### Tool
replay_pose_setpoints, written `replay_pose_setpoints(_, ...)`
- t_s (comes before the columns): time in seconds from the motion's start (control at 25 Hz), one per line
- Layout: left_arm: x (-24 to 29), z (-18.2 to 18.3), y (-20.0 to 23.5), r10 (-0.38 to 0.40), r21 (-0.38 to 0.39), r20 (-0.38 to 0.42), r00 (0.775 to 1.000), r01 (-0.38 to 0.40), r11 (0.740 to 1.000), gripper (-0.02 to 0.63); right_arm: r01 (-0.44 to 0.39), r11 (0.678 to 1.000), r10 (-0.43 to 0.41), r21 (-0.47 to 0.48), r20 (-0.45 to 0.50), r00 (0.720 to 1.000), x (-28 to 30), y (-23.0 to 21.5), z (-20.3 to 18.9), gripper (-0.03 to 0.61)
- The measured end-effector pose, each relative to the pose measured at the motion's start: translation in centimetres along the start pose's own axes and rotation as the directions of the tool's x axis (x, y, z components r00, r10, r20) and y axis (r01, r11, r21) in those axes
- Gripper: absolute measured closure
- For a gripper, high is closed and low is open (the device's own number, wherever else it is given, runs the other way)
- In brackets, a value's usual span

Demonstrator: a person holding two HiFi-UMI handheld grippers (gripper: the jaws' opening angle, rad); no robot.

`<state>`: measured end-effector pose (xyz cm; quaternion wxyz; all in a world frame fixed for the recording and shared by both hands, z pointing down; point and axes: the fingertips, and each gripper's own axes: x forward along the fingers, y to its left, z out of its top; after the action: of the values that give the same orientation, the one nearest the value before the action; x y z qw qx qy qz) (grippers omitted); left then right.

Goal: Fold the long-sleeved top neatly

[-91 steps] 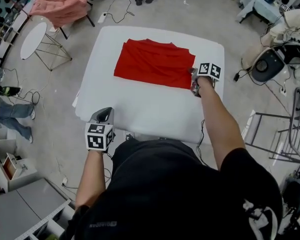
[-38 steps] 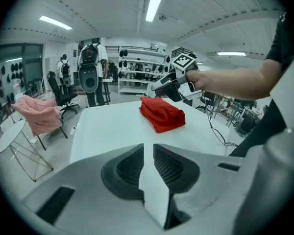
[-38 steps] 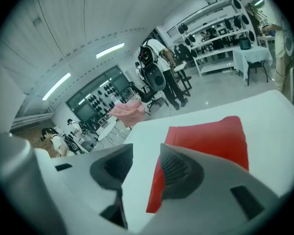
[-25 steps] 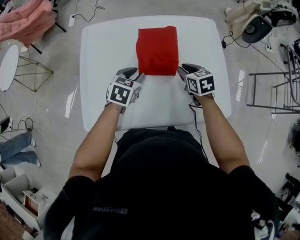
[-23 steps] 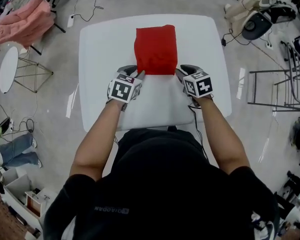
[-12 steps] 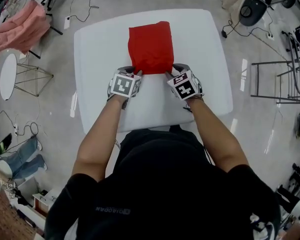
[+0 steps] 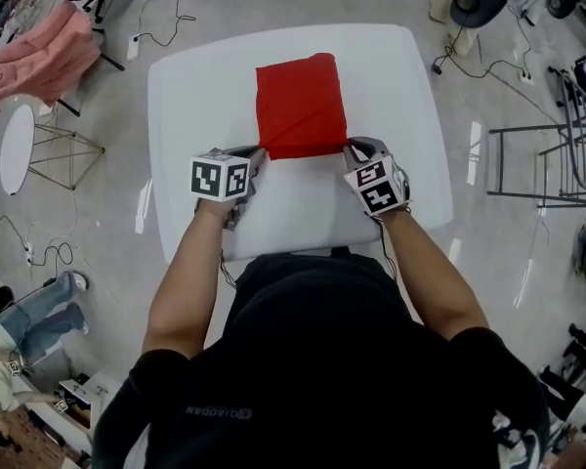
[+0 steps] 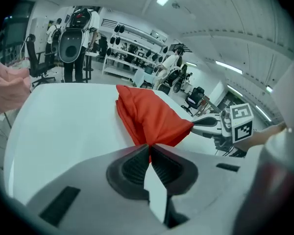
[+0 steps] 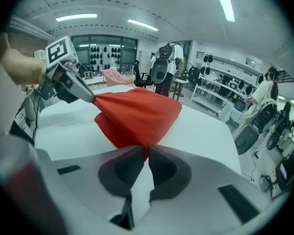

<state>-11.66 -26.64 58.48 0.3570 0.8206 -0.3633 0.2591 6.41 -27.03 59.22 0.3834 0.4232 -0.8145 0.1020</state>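
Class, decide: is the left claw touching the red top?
Touching. The left gripper view shows the left claw, its jaws having just closed, pinching a corner of the red top.

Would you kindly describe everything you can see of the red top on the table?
The red top is plain, soft, matte cloth, folded into a compact, roughly rectangular packet of several layers. It rests on the white table, about midway between the table's left and right edges. Its two near corners are pinched: the left tool holds one and the right tool the other, both having just closed on the fabric. Those corners are drawn to points and look slightly lifted. Nothing else touches it.
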Motion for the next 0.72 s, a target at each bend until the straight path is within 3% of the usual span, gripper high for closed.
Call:
replay_pose_setpoints(0.16, -1.0, -3.6, -2.2, -0.021, -0.011, -0.015, 1.000, 0.021, 1.000, 0.597, 0.000, 0.996, -0.003, -0.093, -0.029, 1.000, -1.7, 1.6, -2.1, 0.548)
replay_pose_setpoints(0.36, -0.5, -9.4, -4.2, -0.016, -0.013, -0.087, 0.996, 0.015, 1.000, 0.597, -0.092, 0.991, 0.082, -0.101, -0.099, 0.992, -3.2, 3.9, -5.9, 0.549)
replay_pose_setpoints(0.52, 0.4, -10.9, -4.2, 0.033, 0.029, -0.097, 0.995, -0.030, 0.999, 0.597, -0.168, 0.975, 0.146, -0.143, -0.156, 0.977, -2.7, 5.2, -7.9, 0.537)
replay_pose_setpoints(0.56, 0.5, -11.0, -4.2, 0.044, 0.042, -0.096, 0.994, -0.040, 0.998, 0.597, -0.203, 0.968, 0.178, -0.146, -0.168, 0.970, -2.8, 5.4, -7.9, 0.516)
replay_pose_setpoints(0.64, 0.5, -11.0, -4.2, 0.059, 0.050, -0.097, 0.994, -0.055, 0.997, 0.597, -0.284, 0.950, 0.259, -0.128, -0.181, 0.949, -3.6, 5.4, -7.6, 0.409)
replay_pose_setpoints(0.72, 0.5, -10.9, -4.3, 0.065, 0.039, -0.093, 0.994, -0.061, 0.997, 0.597, -0.345, 0.935, 0.331, -0.079, -0.153, 0.931, -4.9, 4.7, -6.7, 0.399)
